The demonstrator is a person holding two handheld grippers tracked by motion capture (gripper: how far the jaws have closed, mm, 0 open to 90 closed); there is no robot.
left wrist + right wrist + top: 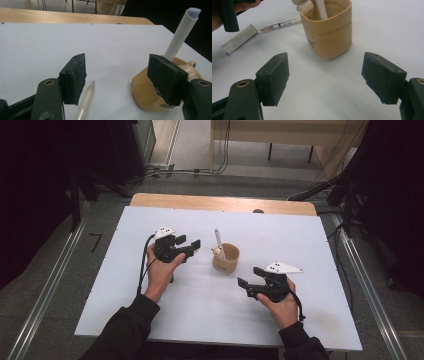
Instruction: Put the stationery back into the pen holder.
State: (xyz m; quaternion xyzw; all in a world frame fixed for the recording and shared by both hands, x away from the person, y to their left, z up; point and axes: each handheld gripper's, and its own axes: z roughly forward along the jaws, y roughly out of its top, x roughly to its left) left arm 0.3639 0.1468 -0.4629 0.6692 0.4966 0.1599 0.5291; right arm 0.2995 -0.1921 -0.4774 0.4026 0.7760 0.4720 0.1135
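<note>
A tan cup [227, 260] stands mid-table with a white pen [218, 239] upright in it. My left gripper [189, 241] is just left of the cup, its jaws open. In the left gripper view the left gripper [117, 65] hangs over a clear pen [86, 100] that lies on the table by one jaw, untouched, with the cup [147, 95] and white pen [181, 32] beside the other. My right gripper [250, 276] sits right of and nearer than the cup, open and empty. The right gripper [325, 65] faces the cup [329, 32]; the lying pen [279, 25] and its silver cap [238, 40] rest beyond.
A white board [280, 320] covers the wooden table [220, 202]. The cup bears a small tan knob [305, 6] on its rim. Cables, rails and dark equipment surround the table on the floor.
</note>
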